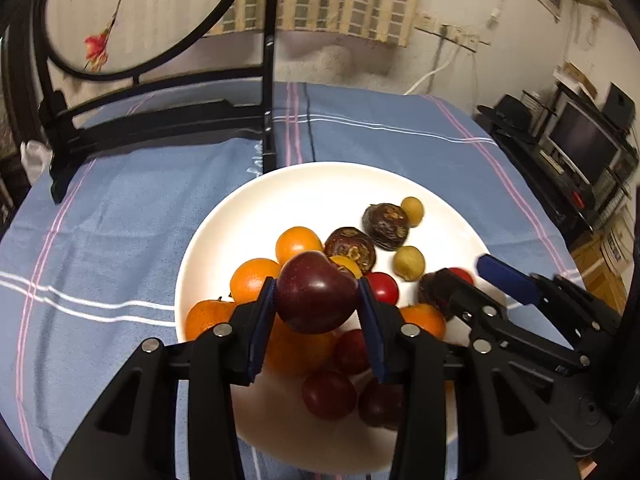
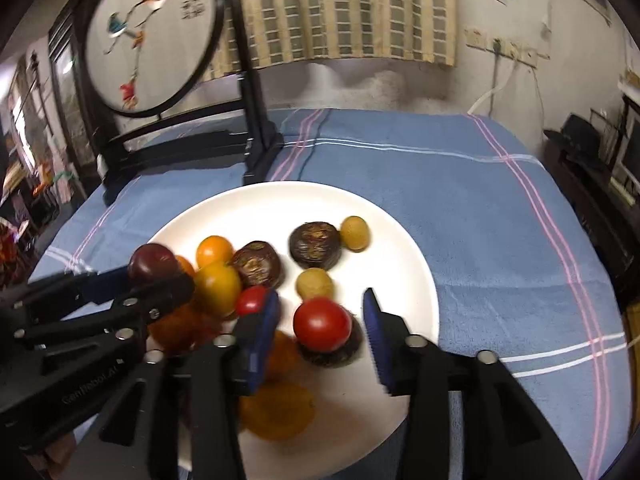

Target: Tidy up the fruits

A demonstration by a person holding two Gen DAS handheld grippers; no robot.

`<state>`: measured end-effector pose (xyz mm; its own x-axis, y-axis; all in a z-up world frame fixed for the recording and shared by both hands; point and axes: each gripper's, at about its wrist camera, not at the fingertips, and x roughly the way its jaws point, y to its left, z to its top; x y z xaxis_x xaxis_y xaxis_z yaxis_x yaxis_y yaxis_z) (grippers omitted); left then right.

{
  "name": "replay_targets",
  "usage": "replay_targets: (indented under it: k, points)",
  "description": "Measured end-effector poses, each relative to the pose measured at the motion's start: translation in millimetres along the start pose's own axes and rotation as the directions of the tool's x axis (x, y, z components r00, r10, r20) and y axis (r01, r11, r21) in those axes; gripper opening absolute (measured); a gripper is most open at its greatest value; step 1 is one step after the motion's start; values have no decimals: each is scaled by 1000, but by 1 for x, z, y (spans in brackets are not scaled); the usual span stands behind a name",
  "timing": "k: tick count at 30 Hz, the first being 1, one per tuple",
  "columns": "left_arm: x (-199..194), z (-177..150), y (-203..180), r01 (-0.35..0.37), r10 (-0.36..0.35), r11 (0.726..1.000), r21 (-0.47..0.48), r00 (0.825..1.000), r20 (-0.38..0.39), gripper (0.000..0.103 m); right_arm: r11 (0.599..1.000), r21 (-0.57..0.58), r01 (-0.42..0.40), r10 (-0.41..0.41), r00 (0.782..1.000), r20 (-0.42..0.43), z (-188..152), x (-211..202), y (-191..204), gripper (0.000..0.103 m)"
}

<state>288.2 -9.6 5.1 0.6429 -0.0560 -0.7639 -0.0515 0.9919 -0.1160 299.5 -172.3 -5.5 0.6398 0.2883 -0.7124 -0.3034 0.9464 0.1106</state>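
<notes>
While the left tool [image 1: 316,300] is clamping a dark plum [image 1: 314,292] mid-frame, the right tool [image 2: 320,332] is gaping wide around a red tomato [image 2: 322,323] on the plate [image 2: 400,248].

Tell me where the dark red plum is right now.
The dark red plum is clamped in the left gripper, raised above the oranges at the near left of the white plate; the right wrist view shows it at far left.
</notes>
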Motion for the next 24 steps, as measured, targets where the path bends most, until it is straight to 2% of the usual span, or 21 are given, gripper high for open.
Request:
replay_targets:
  k: [2, 3, 5, 7, 12, 14, 18, 20, 24]
  points:
    - [-1, -1, 3, 6, -6, 1000, -18, 1000, 14, 59, 1000, 27, -8, 8, 1000, -3, -1, 1, -7, 50]
    - [-3, -2, 3, -13, 14, 1000, -14, 999, 30, 69, 999, 38, -9, 9, 1000, -2, -3, 0, -11, 52]
    - [-9, -4, 3, -33, 33, 999, -4, 998, 59, 77, 998, 67, -8, 7, 1000, 9, -6, -7, -19, 65]
    - [-20, -8, 2, -50, 50, 999, 0, 994, 96, 87, 997, 80, -12, 12, 1000, 11, -11, -14, -24, 67]
    - [-45, -19, 1, -57, 54, 998, 17, 990, 133, 90, 998, 52, 43, -45, 999, 29, -25, -38, -22, 80]
    - [-55, -26, 1, -56, 52, 998, 26, 989, 140, 93, 997, 59, 52, -54, 998, 44, -32, -50, -22, 90]
    - [-77, -44, 2, -68, 61, 997, 38, 984, 169, 96, 996, 64, 62, -65, 997, 39, -46, -68, -19, 92]
    - [-84, -53, 2, -73, 64, 996, 46, 984, 168, 97, 996, 37, 76, -77, 997, 19, -54, -73, -13, 96]
    - [-96, -72, 3, -81, 69, 995, 66, 984, 163, 97, 996, -14, 87, -87, 996, -1, -67, -83, 2, 97]
